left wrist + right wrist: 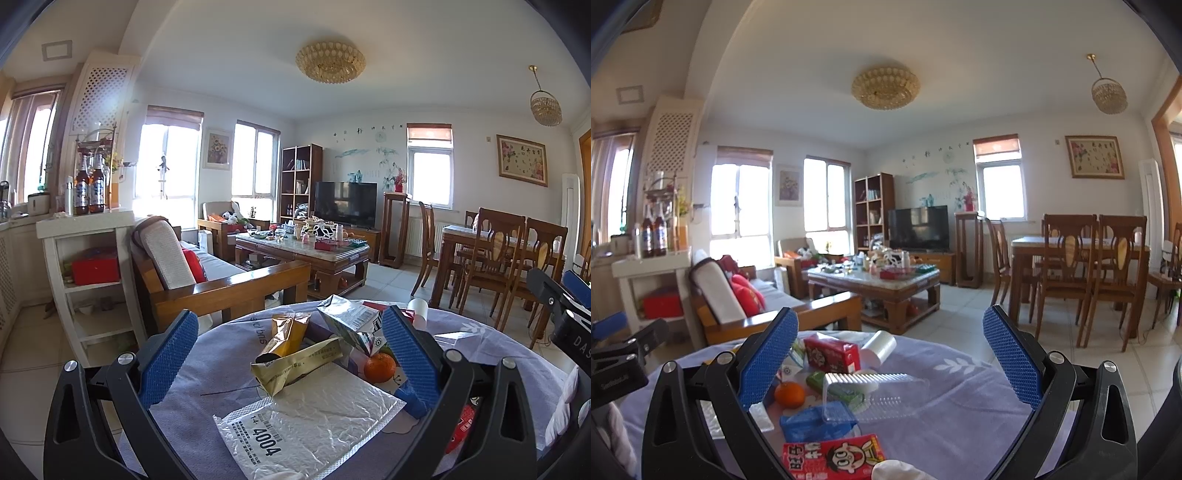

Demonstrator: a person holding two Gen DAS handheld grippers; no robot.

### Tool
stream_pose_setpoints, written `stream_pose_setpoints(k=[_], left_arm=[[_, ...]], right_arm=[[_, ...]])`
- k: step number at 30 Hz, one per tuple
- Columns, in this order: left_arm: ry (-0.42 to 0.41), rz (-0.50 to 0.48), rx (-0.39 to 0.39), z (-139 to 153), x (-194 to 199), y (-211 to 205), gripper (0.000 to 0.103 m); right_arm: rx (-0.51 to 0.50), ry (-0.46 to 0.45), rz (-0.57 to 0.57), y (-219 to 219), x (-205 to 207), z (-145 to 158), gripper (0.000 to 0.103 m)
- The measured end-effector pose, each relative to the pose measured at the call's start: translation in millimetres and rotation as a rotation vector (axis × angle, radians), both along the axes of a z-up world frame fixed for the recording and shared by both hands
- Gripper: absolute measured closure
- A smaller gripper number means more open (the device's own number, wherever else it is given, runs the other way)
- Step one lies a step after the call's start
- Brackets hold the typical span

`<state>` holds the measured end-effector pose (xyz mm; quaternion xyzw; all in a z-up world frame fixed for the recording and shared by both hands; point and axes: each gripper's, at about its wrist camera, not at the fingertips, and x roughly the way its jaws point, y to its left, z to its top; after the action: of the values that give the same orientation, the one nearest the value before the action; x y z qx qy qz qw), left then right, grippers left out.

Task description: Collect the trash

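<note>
**Two open claws over a littered round table**

The left gripper (291,347) hangs above the near side of the round table (480,343), its blue pads spread wide and empty. Between them lies a silver bubble mailer (317,417) at the near edge, with a crumpled gold foil packet (295,363) resting on its far end. Behind that stands a second gold pouch (290,328), and a flattened drink carton (351,321) tilts just beside it. A mandarin (379,367) sits close against the inside of the right-hand pad, so it crowds any reach toward the carton.

The right gripper (890,356) is also spread wide and holds nothing. Under it a clear plastic tray (882,395) lies over a green wrapper (820,380) and touches a blue plastic bag (816,424). A red milk carton (833,354) lies toward the far edge with a roll of clear tape (881,347) just beside it. A flat red snack pack (834,459) sits at the near edge. Past the table are a wooden sofa (783,314) and a cluttered coffee table (875,284).
</note>
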<state>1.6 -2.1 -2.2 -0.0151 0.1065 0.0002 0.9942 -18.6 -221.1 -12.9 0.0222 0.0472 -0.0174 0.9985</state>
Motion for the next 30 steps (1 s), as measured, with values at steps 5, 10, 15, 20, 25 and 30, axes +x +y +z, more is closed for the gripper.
stream_pose_setpoints(k=[5, 10, 15, 20, 25, 30], left_arm=[[0.063, 0.002, -0.020, -2, 10, 5, 0.005], [0.064, -0.024, -0.051, -2, 8, 9, 0.005], [0.110, -0.021, -0.112, -5, 15, 21, 0.005], [0.326, -0.139, -0.229, -7, 56, 54, 0.005], [0.617, -0.220, -0.230, -18, 120, 73, 0.005], [0.727, -0.211, -0.070, -32, 159, 57, 0.005]], right_arm=[[0.002, 0.003, -0.003, -1, 0, 1, 0.004], [0.004, 0.012, -0.006, -3, 2, 0, 0.004], [0.009, 0.042, -0.004, -4, 9, 0, 0.004], [0.008, 0.225, 0.131, -8, 44, 0, 0.004], [0.097, 0.489, 0.288, -22, 112, 6, 0.004], [0.059, 0.537, 0.415, 5, 148, 10, 0.004]])
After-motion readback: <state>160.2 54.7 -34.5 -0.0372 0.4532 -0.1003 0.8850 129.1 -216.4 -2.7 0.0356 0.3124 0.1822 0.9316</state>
